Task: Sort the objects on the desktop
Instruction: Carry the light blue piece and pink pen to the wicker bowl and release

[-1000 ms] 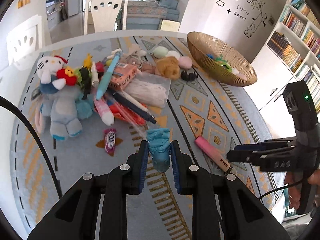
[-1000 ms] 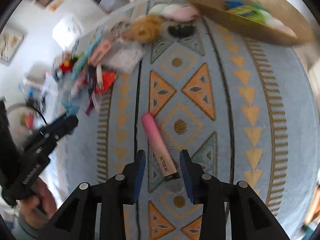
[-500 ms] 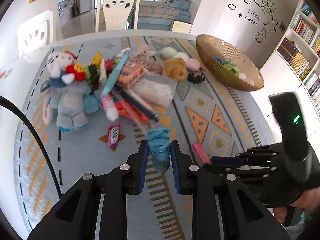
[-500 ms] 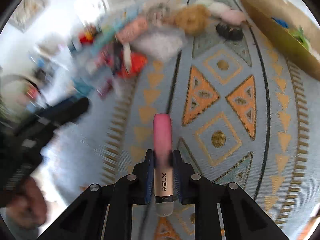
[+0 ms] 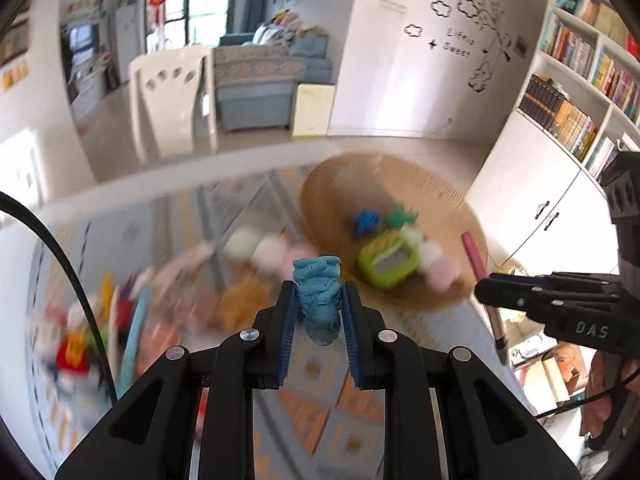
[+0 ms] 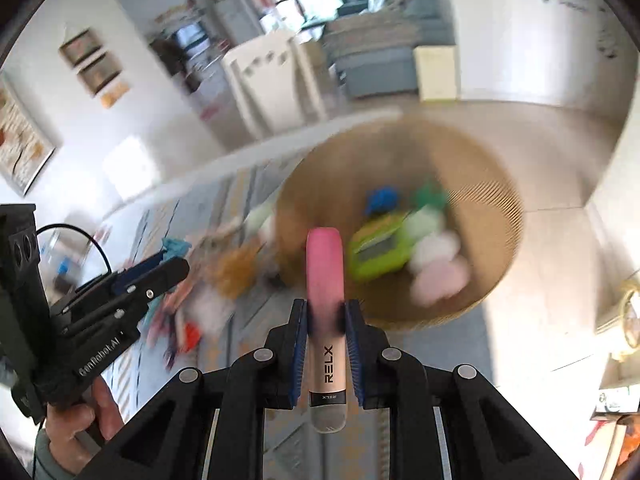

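Note:
My left gripper is shut on a small blue toy figure and is raised above the patterned table mat. My right gripper is shut on a pink and white RELX stick, which points up past the pads. The woven basket lies just beyond both grippers; in the right wrist view the basket holds a green gadget, a blue toy, a green toy and pale soft balls. In the left wrist view the right gripper comes in from the right with the pink stick.
A blurred pile of plush toys, pens and packets lies on the left part of the table. A white chair stands behind the table and white cupboards with bookshelves on the right. A hand holds the left gripper's handle.
The right gripper closed on the pink stick and lifted it off the mat. Both grippers rose and swung toward the basket, each with its object; the blue toy stayed clamped.

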